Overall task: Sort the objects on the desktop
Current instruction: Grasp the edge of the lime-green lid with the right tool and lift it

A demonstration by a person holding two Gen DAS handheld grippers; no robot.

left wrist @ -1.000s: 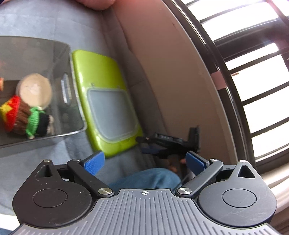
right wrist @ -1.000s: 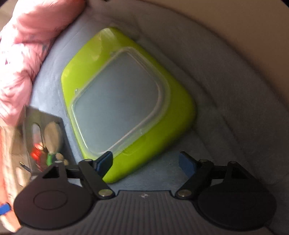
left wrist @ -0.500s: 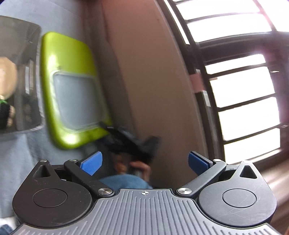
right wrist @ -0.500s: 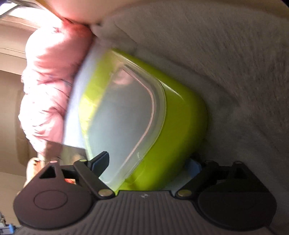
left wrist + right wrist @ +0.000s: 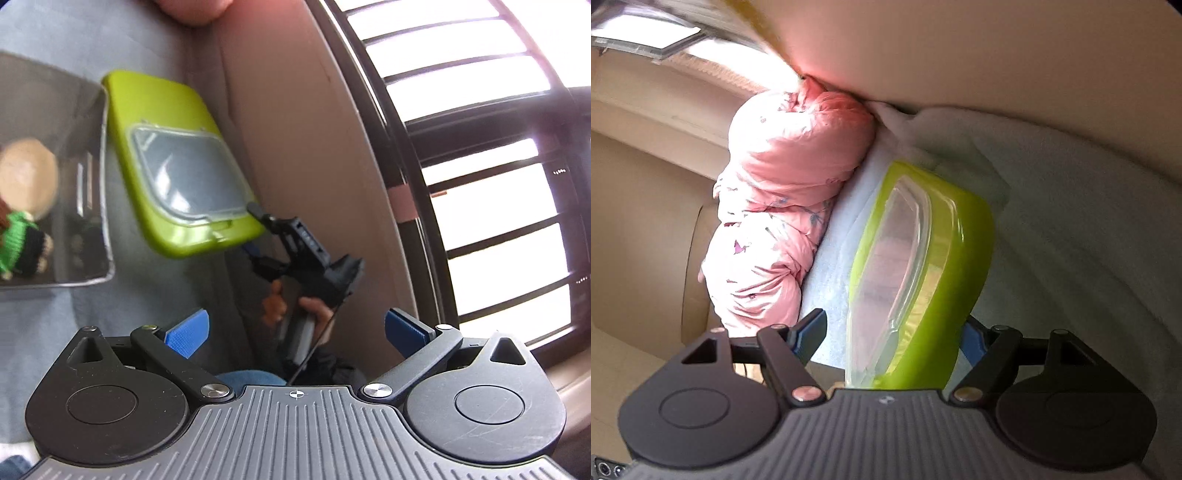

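A lime-green lid with a clear window [image 5: 173,166] lies on the grey cloth next to a clear storage bin [image 5: 55,177]. The bin holds a knitted doll [image 5: 18,236] and a round beige object [image 5: 27,177]. My left gripper [image 5: 293,334] is open and empty, well short of the lid. My right gripper [image 5: 892,338] straddles the lid's near edge [image 5: 923,280], jaws wide, one finger above it and one below; in the left wrist view the right gripper [image 5: 295,243] sits at the lid's corner, with that end slightly raised. I cannot tell if the pads press the lid.
A pink quilted bundle [image 5: 783,206] lies behind the lid against the beige wall [image 5: 997,55]. A barred window [image 5: 480,166] stands to the right. A beige panel [image 5: 295,129] borders the grey cloth [image 5: 155,295].
My right gripper has rolled onto its side and slid forward so the lid's edge sits between its fingers. My left gripper swung sideways and back.
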